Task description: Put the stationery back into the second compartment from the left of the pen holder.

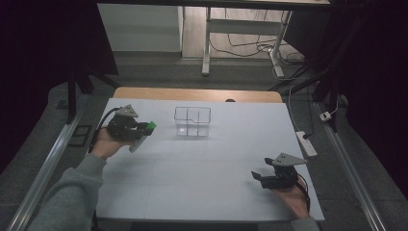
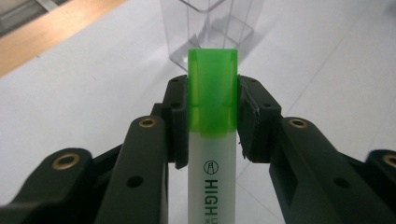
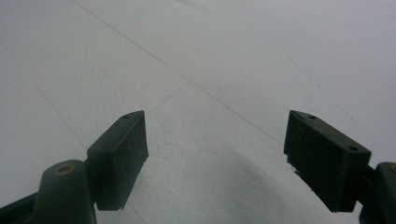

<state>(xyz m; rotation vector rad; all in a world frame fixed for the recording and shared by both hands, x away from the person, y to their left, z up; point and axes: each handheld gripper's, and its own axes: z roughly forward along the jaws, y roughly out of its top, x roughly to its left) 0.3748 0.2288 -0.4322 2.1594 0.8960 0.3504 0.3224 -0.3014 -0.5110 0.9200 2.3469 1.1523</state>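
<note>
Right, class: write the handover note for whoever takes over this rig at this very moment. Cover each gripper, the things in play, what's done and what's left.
Left gripper: shut on the green highlighter, pads at its cap end, cap pointing toward the clear plastic organiser.
Right gripper: open, empty, low over the white table at its near right.
Organiser: upright at the far middle of the table, compartments look empty.
Done: highlighter picked up.
Left: probably carry it over the organiser and drop it into a compartment.
</note>
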